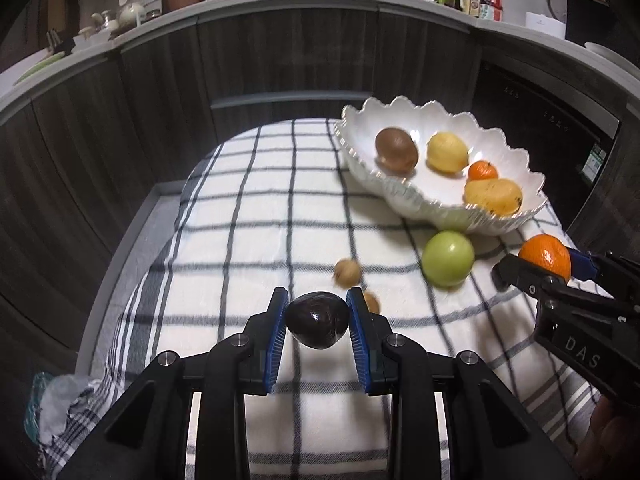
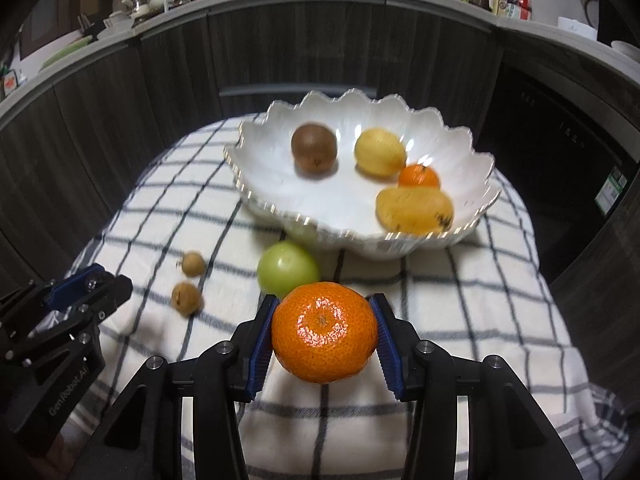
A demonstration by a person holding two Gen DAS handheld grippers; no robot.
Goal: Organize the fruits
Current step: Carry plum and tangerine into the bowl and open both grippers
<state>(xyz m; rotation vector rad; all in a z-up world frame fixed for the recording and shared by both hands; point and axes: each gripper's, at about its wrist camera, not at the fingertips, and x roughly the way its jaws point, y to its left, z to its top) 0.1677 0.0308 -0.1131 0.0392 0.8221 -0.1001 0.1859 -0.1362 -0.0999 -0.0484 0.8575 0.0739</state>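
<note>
A dark avocado sits pinched between the left gripper jaws; an orange is clamped by the right gripper; beyond both jaws, a green apple lies before the scalloped bowl.

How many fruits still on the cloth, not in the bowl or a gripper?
3: a green apple just in front of the white bowl, and two small brown longans left of it. None appear hidden.

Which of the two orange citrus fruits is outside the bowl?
The larger mandarin, gripped by the right tongs; the smaller one lies inside the scalloped white bowl.
</note>
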